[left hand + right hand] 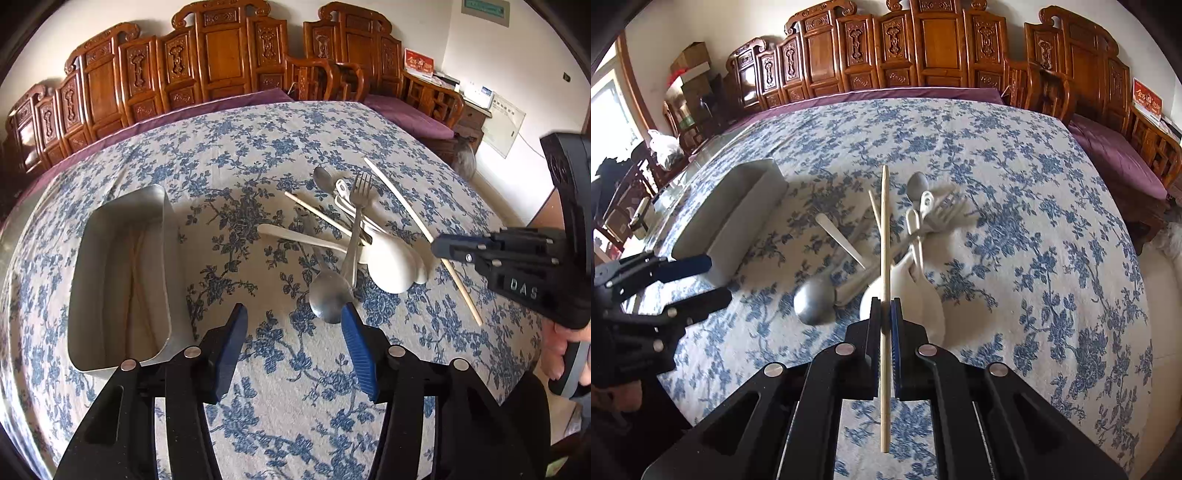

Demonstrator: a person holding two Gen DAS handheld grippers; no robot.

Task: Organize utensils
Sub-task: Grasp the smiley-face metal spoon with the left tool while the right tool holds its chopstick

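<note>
A pile of utensils lies on the floral tablecloth: a large metal spoon, a fork, white plastic spoons, a small metal spoon and a loose chopstick. My left gripper stands open with nothing between its pads, its right fingertip beside the large spoon's bowl. To its left is a metal tray with chopsticks inside. My right gripper is shut on a chopstick, held above the pile. In the left wrist view, the right gripper comes in from the right.
A carved wooden bench with a purple cushion runs behind the table. A person's hand holds the right gripper at the table's right edge. The left gripper sits beside the tray in the right wrist view.
</note>
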